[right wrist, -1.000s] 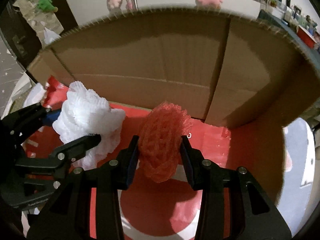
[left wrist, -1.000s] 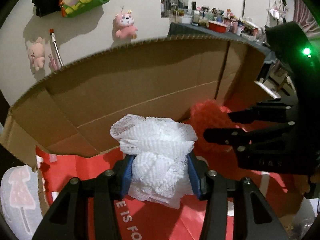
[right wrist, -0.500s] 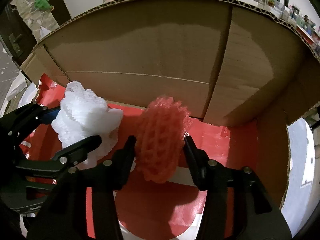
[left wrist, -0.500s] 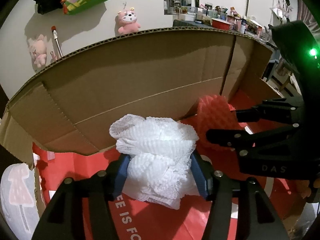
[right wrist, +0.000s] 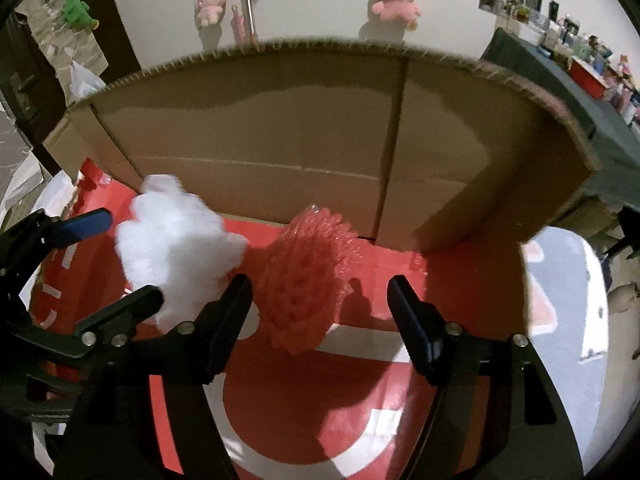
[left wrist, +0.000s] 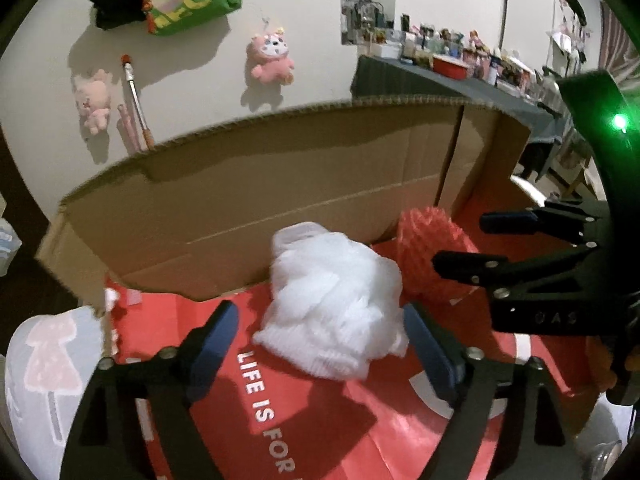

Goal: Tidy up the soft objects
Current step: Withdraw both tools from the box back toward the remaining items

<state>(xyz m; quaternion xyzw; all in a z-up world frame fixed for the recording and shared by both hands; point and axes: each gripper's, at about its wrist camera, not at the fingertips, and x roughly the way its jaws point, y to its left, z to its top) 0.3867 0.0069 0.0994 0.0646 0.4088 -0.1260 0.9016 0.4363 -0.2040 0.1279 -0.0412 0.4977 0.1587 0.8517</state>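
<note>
Viewing from both wrist cameras, I see the cardboard box [left wrist: 248, 208] standing open, its back wall filling 12 o'clock. Its floor is covered by a red printed sheet [left wrist: 320, 432] with white lettering. The white mesh puff [left wrist: 336, 304] sits on this sheet between the fingers of my left claw [left wrist: 320, 336]; the jaws are opening and neither pad presses it. The red mesh puff [right wrist: 308, 276] lies just beside it at 3 o'clock, between the fingers of my right claw [right wrist: 320, 300]. Those jaws are also opening, clear of the puff. A pink plush toy [left wrist: 272, 56] hangs on the wall behind.
</note>
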